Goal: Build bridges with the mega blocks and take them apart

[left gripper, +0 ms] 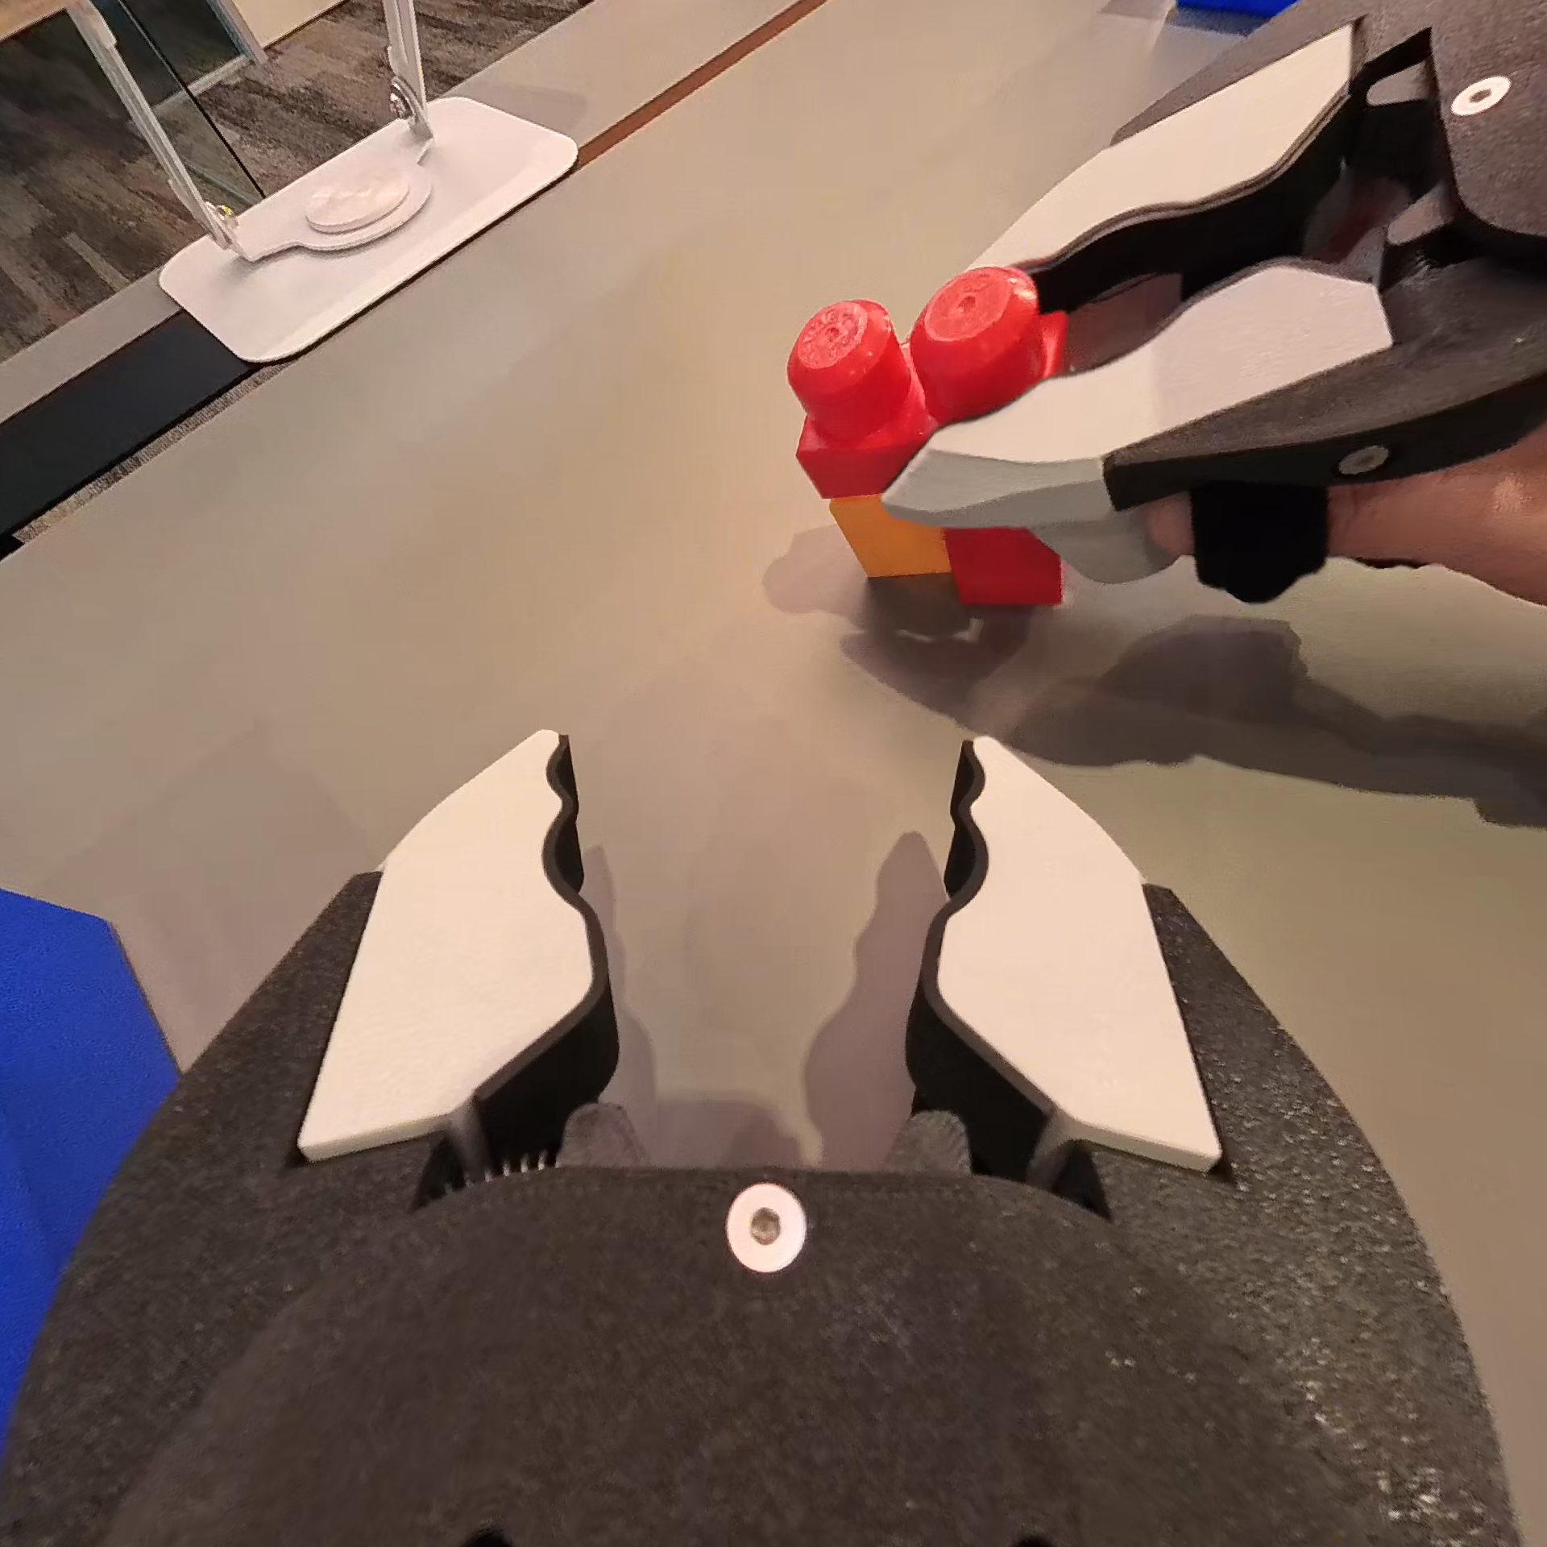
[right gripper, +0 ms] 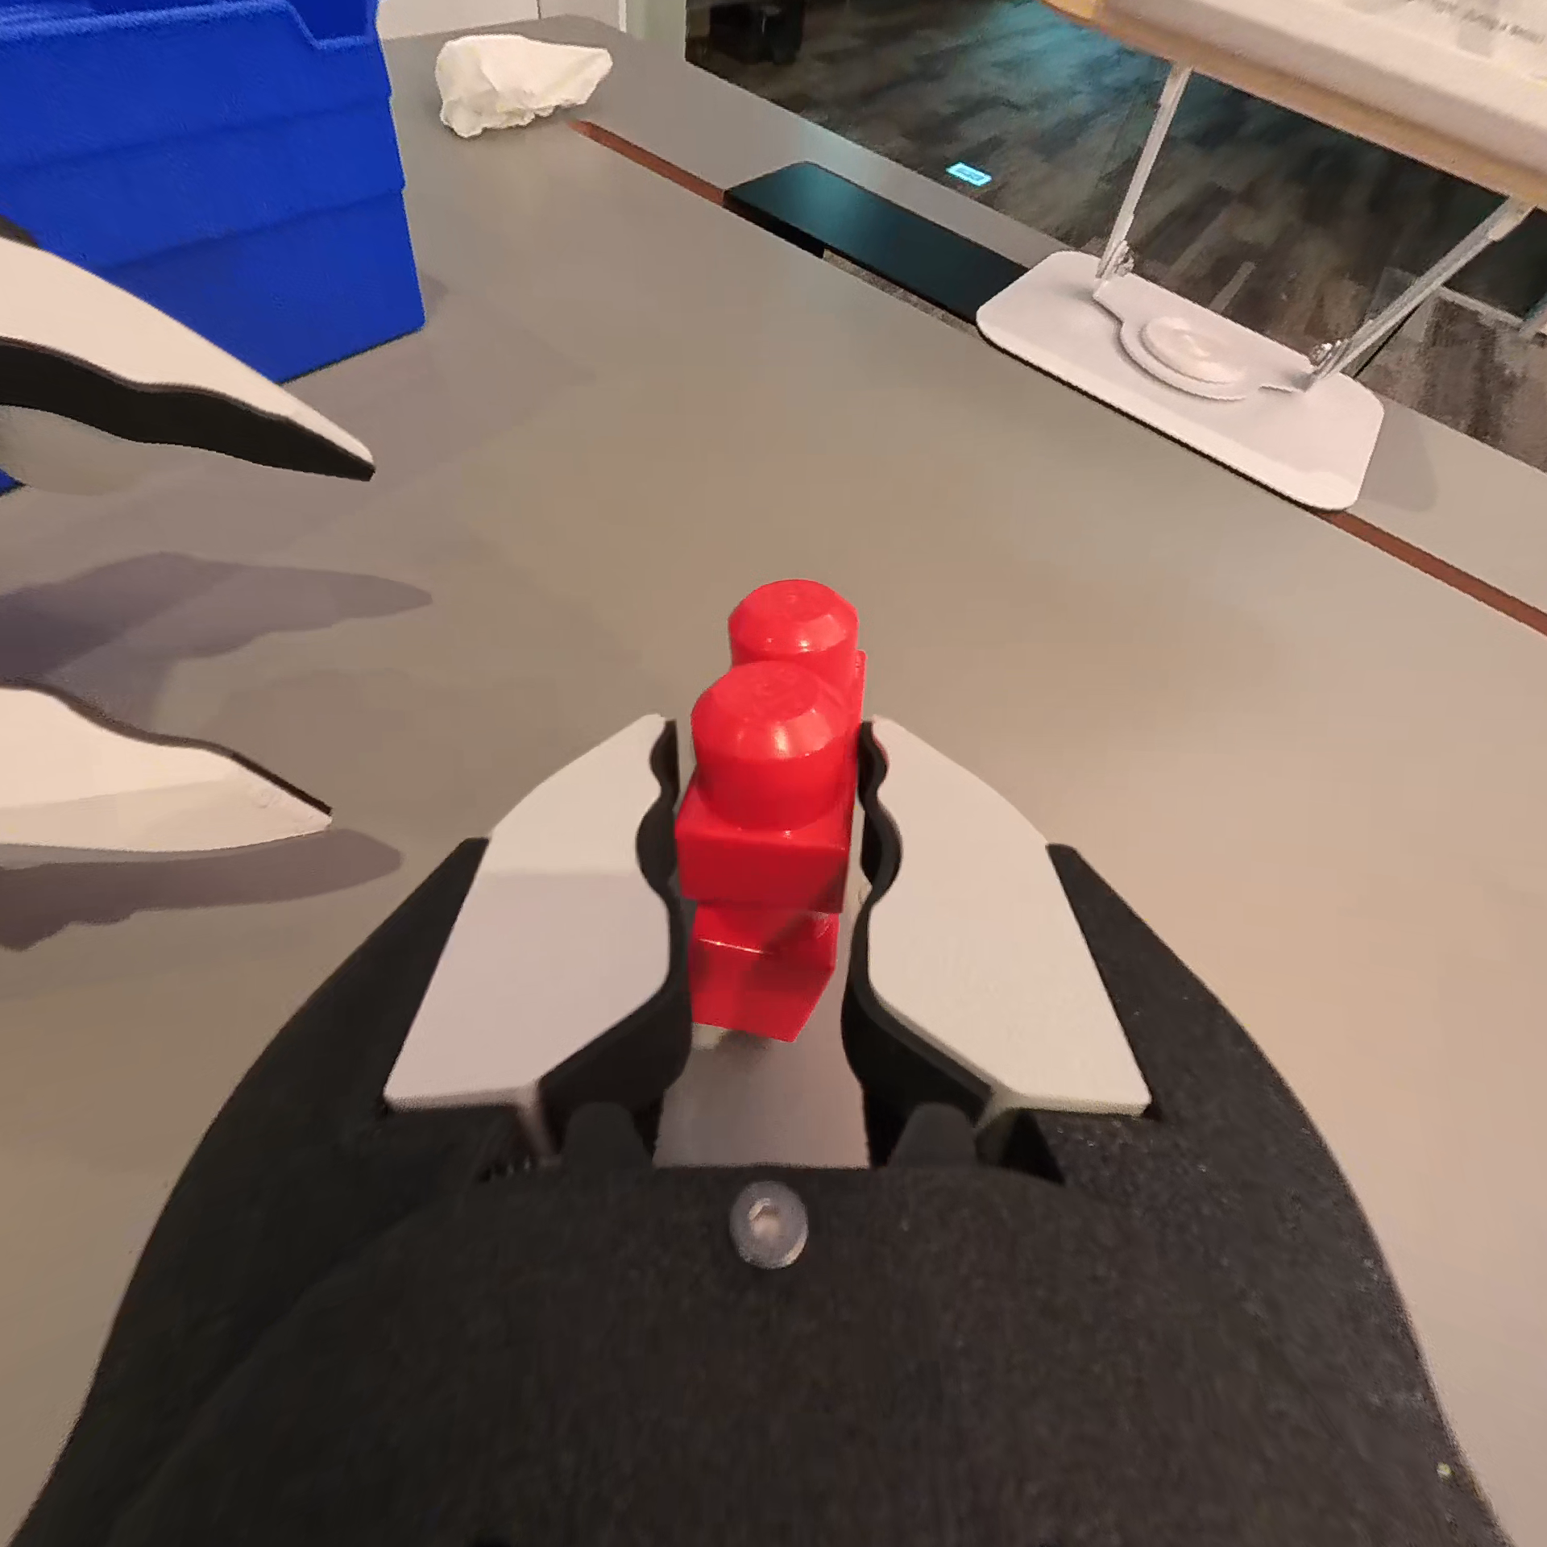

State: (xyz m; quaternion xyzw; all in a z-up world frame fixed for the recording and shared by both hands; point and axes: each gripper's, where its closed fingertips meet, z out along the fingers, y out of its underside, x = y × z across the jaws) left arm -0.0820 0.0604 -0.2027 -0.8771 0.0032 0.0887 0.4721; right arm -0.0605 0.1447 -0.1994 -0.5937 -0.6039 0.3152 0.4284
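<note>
A small bridge stands on the grey table (left gripper: 502, 586). A red two-stud block (left gripper: 904, 368) spans an orange block (left gripper: 891, 540) and a red block (left gripper: 1004, 565). My right gripper (left gripper: 963, 385) comes in from the right and is shut on the top red block. The right wrist view shows it (right gripper: 770, 724) clamping that block (right gripper: 766, 837), with the lower red block (right gripper: 758, 979) beneath; the orange block is hidden there. I cannot tell whether the bridge touches the table. My left gripper (left gripper: 766, 753) is open and empty, short of the bridge; it also shows in the right wrist view (right gripper: 347, 636).
A blue bin (right gripper: 209, 167) stands left of the bridge, its corner beside my left gripper (left gripper: 67, 1046). A white stand base (left gripper: 368, 226) sits near the far table edge. A crumpled white tissue (right gripper: 519, 79) lies behind the bin. A black strip (right gripper: 871, 230) lies at the edge.
</note>
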